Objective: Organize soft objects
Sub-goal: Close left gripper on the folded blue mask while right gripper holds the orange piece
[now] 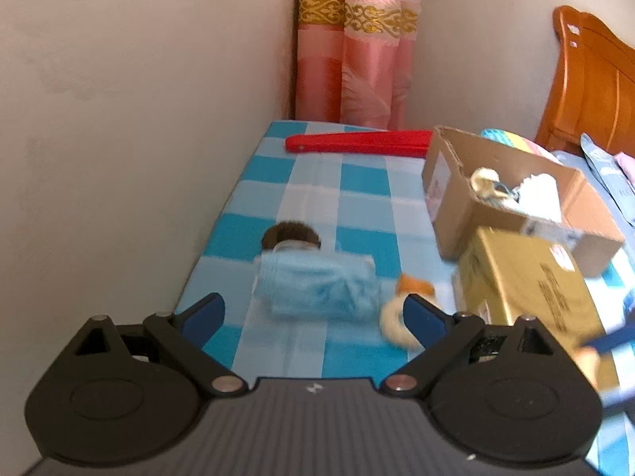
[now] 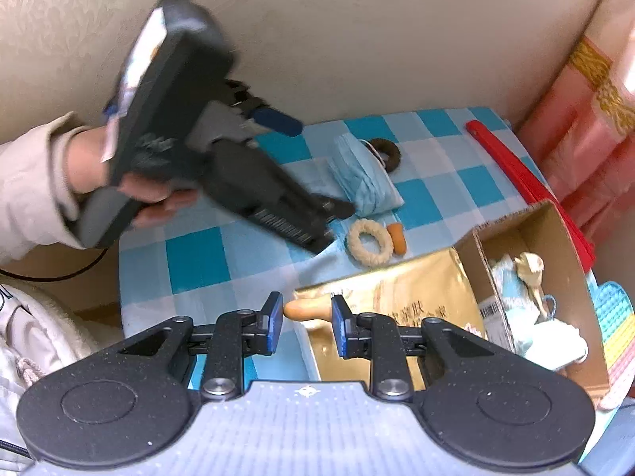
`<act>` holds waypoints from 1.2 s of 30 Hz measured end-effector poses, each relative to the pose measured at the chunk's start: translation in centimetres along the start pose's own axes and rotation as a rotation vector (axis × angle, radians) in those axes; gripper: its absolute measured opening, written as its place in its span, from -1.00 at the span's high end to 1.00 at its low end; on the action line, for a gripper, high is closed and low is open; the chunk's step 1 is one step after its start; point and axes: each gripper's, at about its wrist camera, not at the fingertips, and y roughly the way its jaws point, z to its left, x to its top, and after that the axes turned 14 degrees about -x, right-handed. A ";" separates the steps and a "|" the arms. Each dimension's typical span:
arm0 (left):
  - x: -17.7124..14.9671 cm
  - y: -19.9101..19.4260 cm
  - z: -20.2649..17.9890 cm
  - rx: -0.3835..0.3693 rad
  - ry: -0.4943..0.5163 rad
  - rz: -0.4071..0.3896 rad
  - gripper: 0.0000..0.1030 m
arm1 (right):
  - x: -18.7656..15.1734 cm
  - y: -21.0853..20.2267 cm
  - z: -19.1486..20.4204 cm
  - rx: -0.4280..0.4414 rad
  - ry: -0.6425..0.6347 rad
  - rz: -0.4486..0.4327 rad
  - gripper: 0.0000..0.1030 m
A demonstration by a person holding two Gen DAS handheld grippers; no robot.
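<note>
a home bedroom; wooden headboard (image 1: 591, 79), pink curtain (image 1: 357, 59), checked tablecloth (image 1: 317, 182).

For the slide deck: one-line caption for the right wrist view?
Right claw shut on a tan soft piece above the gold box; left claw open over the checkered cloth.

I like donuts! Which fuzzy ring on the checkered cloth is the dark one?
The brown ring, partly tucked behind the blue folded cloth. The other ring is cream and lies next to a small orange piece.
</note>
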 end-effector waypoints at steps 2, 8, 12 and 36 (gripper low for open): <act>0.6 1.2 0.0 0.024 -0.002 0.009 -0.87 | -0.4 -0.1 -0.2 0.000 0.021 -0.002 0.42; 1.0 3.6 -0.1 0.053 0.006 0.045 -0.86 | -1.5 0.3 -0.7 -0.008 0.063 -0.003 0.41; 0.9 4.4 -0.1 0.060 0.000 0.063 -0.85 | -2.2 0.5 -0.9 0.005 0.110 -0.010 0.41; 0.7 -2.3 -1.2 -0.017 -0.008 0.052 -0.17 | -4.8 -1.6 -0.9 -0.035 0.286 -0.052 0.41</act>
